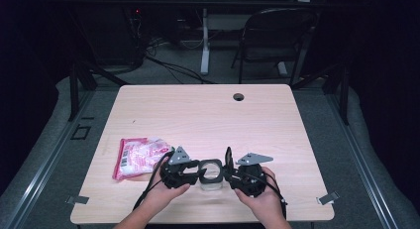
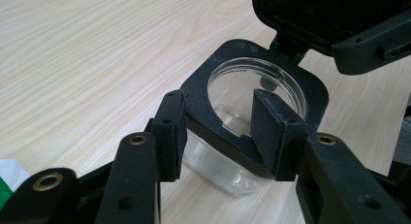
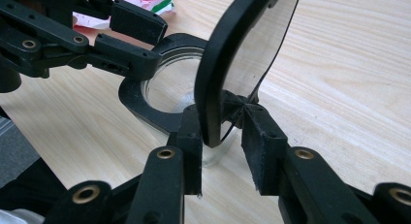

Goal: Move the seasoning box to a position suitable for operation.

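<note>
Item: clear jar (image 1: 212,178) with black hinged lid (image 1: 228,159), near the worktop (image 1: 208,115) front edge. Step judged: lid being opened. Rim is clamped by the left gripper (image 2: 225,124); raised lid is pinched by the right gripper (image 3: 223,124). Both hands are held low, facing. Next: lid swung fully back. Pink packet (image 1: 136,156) is set leftward.

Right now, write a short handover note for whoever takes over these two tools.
Left tool: jaws clamp the black rim of the clear jar, one pad inside, one outside.
Right tool: jaws astride the raised hinged lid; contact is unclear.
Jar stands near the table's front edge; pink packet lies to its left.
Done: lid open.
Left, probably: fill the jar from the packet, then close it.
</note>
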The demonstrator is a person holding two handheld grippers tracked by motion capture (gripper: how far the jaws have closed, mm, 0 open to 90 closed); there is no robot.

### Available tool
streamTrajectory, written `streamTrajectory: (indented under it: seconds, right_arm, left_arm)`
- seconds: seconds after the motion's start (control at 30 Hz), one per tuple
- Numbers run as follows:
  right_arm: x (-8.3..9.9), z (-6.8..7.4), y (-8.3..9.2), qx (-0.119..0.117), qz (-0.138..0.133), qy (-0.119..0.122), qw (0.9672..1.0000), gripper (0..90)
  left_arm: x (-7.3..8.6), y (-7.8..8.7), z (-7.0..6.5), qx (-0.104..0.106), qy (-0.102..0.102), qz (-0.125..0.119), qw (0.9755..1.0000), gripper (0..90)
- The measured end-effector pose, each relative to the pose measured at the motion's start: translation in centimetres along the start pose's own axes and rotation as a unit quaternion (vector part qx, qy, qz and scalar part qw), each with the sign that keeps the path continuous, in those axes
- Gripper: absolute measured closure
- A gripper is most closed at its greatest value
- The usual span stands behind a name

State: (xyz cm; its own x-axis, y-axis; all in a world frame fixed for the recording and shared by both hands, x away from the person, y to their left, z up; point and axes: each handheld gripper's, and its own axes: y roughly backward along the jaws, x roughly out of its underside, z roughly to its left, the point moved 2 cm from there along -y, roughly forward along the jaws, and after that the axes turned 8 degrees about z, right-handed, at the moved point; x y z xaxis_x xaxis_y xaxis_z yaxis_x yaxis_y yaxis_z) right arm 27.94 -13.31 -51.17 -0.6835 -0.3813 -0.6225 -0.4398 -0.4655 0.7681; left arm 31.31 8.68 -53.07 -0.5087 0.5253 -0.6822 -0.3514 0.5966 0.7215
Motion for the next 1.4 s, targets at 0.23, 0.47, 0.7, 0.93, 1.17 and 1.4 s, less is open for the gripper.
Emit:
streamTrajectory:
  seconds: [0.23,0.47,0.7,0.93,1.17,1.4]
  right_arm:
    - [0.0,-0.6,0.0,-0.007,-0.006,-0.005,0.9999,75.5]
    - [-0.2,-1.3,-0.1,-0.012,-0.012,-0.013,0.9998,81.5]
    - [-0.4,-1.7,-0.4,-0.018,-0.022,-0.022,0.9994,84.9]
    - [-0.7,-2.2,-0.6,-0.026,-0.027,-0.025,0.999,85.3]
    - [-1.1,-2.8,-0.9,-0.03,-0.03,-0.031,0.9986,85.2]
    - [-1.2,-3.0,-1.1,-0.032,-0.034,-0.039,0.9981,85.0]
  left_arm:
    - [0.1,0.0,0.2,0.016,0.012,0.001,0.9998,52.7]
    - [0.2,-0.1,0.2,0.015,0.009,0.012,0.9998,53.8]
    - [0.3,-0.3,-0.1,0.019,0.001,0.009,0.9998,55.8]
    - [0.4,-0.2,-0.4,0.017,-0.008,0.006,0.9998,58.8]
    - [0.4,-0.2,-0.6,0.019,-0.006,-0.001,0.9998,57.9]
    - [0.4,-0.2,-0.6,0.019,-0.004,-0.002,0.9998,57.7]
